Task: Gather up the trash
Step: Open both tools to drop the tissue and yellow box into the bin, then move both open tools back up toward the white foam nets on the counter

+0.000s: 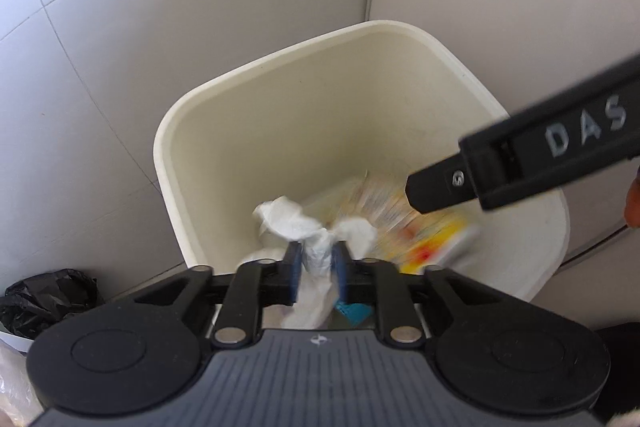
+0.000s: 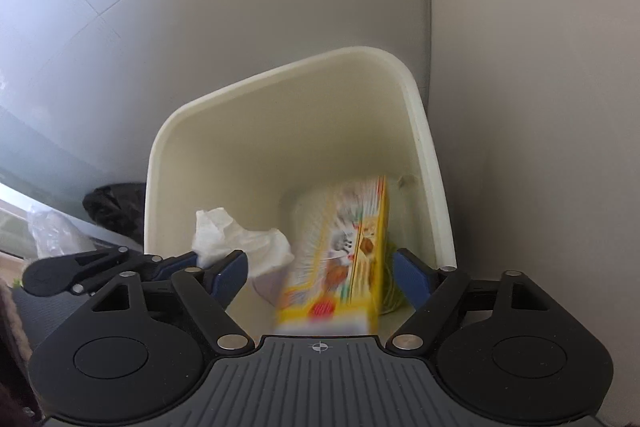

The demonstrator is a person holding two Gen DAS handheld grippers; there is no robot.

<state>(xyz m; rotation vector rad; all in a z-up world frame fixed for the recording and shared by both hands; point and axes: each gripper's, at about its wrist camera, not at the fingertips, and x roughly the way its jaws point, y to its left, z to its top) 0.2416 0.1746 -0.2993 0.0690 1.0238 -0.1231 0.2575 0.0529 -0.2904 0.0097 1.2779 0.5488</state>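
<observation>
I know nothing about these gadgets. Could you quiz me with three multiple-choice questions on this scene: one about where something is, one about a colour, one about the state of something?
1. Where is the yellow box?
A. On the floor beside the bin
B. Inside the bin, between the right gripper's fingers
C. On top of the black bag

2. What colour is the crumpled tissue at the left gripper?
A. White
B. Green
C. Red

3. How do the right gripper's jaws stand?
A. Wide apart, clear of the box
B. Clamped shut on the tissue
C. Out of sight

Answers:
1 B: the box stands tilted within the cream walls.
2 A: the paper between the blue pads is plainly white.
3 A: a gap shows between each blue pad and the box.
</observation>
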